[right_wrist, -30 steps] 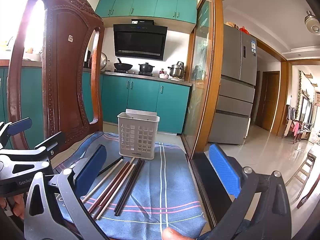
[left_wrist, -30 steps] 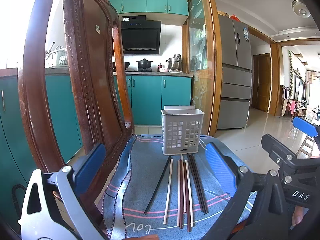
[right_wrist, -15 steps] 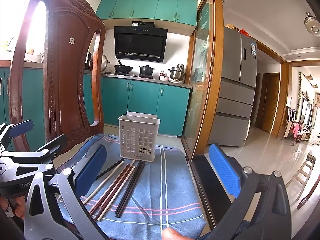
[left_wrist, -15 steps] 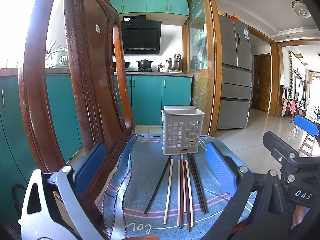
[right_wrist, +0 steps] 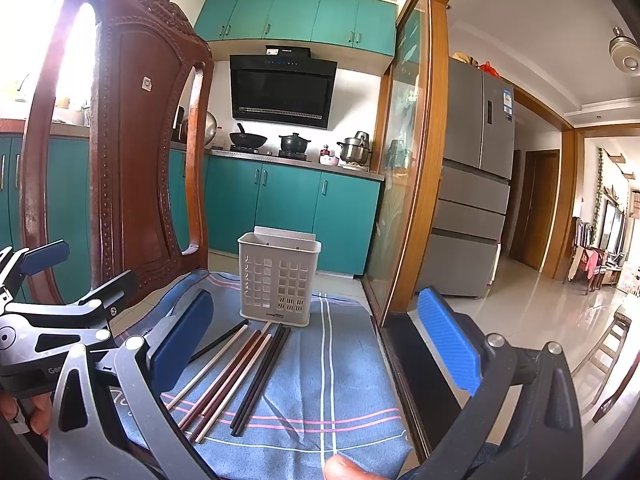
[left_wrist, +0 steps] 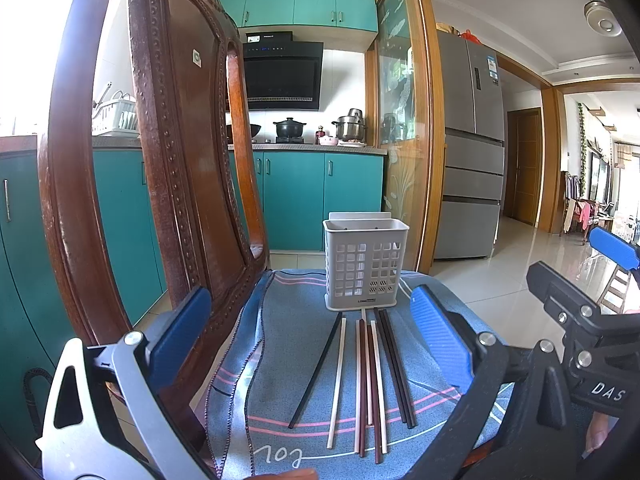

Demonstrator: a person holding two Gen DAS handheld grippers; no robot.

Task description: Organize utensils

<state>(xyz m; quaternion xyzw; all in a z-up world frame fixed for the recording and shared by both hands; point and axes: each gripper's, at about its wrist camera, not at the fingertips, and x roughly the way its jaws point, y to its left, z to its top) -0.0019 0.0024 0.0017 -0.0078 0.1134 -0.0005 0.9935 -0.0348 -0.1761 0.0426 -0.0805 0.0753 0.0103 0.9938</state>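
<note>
Several chopsticks (left_wrist: 370, 380) (right_wrist: 236, 376), black, cream and dark red, lie side by side on a blue striped cloth (left_wrist: 276, 360) (right_wrist: 340, 368) over a chair seat. A pale grey perforated utensil holder (left_wrist: 365, 265) (right_wrist: 278, 279) stands upright just beyond their far tips; nothing shows inside it. My left gripper (left_wrist: 310, 338) hovers open above the near ends of the chopsticks, holding nothing. My right gripper (right_wrist: 316, 342) is also open and empty, to the right of the chopsticks. Each gripper shows at the edge of the other's view.
A carved dark wooden chair back (left_wrist: 160, 168) (right_wrist: 132, 152) rises close on the left. A wooden door frame with glass (right_wrist: 412, 160) stands right of the seat. Teal kitchen cabinets (left_wrist: 320, 200), a stove with pots and a grey fridge (left_wrist: 472, 168) lie beyond.
The right gripper has drifted slightly, so the holder and chopsticks sit a little lower in its view. The left gripper has barely moved. Both stay open.
</note>
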